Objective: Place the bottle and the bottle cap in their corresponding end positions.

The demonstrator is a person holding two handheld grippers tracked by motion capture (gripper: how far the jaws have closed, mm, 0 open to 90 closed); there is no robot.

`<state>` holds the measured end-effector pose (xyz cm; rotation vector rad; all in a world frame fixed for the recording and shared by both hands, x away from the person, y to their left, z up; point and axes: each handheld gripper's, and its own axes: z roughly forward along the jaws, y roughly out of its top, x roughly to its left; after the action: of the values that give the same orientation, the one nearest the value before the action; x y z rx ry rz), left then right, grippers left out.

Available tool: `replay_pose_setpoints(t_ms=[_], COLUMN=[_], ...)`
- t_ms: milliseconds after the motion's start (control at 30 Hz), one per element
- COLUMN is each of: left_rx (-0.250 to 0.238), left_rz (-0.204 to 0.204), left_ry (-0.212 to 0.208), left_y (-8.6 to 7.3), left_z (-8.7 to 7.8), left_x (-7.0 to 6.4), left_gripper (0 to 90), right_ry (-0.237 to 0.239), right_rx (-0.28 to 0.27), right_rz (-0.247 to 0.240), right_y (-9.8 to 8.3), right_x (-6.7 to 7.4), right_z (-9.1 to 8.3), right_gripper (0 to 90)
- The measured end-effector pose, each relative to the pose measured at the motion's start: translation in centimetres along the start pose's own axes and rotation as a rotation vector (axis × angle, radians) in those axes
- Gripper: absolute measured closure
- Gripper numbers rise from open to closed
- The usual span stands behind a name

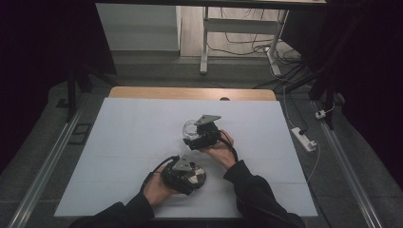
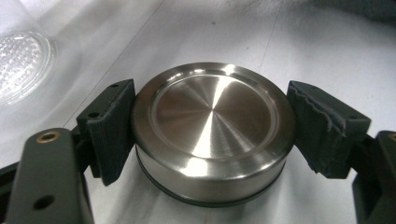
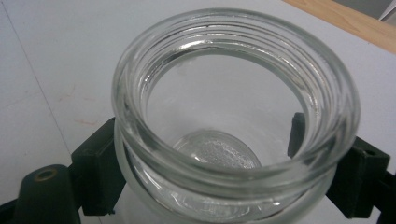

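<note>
Two grips split the work: right fingers (image 3: 233, 172) clamp the open glass jar (image 3: 233, 116) steady, while left fingers (image 2: 212, 135), near the jar, hold its steel lid (image 2: 212, 130).

White-covered table (image 1: 123, 142) (wooden far edge), with a steel lid (image 1: 194, 176) and glass jar (image 1: 190, 129) on it

Left gripper (image 1: 189, 174) held low near the person's body, fingers (image 2: 112, 128) clamped either side of a round form, right gripper (image 1: 202, 135) farther forward, fingers (image 3: 95, 168) closed tight, both forearms in dark sleeves, hands wrapped around the gripper bodies
</note>
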<state>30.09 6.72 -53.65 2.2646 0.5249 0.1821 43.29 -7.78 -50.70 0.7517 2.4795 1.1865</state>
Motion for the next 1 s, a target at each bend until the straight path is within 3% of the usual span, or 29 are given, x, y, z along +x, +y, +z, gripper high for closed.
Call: replay_pose_setpoints(t_ms=[133, 500, 567, 767, 1000], left_rx=[0.061, 0.051, 0.047, -0.038, -0.058], left_rz=[0.030, -0.001, -0.012, -0.073, -0.116], left_ry=[0.014, -0.002, 0.005, -0.033, -0.060], left_y=[-0.1, -0.3, -0.3, -0.4, -0.7], left_z=[0.2, 0.0, -0.2, -1.8, -3.0], left_x=[0.0, 0.3, 0.4, 0.9, 1.1], left_gripper=[20.3, 20.0, 19.6, 13.1, 9.1], right_ry=[0.000, 0.001, 0.012, 0.032, 0.036], right_rx=[0.008, 0.002, -0.001, -0.025, -0.040], right_rz=[-0.007, -0.002, 0.007, 0.010, 0.000], right_y=[0.1, 0.0, 0.0, 0.3, 0.8], right_x=[0.0, 0.0, -0.1, -0.1, 0.0], right_z=[0.0, 0.0, 0.0, -0.6, -1.7], right_gripper=[15.0, 14.4, 13.3, 9.4, 5.4])
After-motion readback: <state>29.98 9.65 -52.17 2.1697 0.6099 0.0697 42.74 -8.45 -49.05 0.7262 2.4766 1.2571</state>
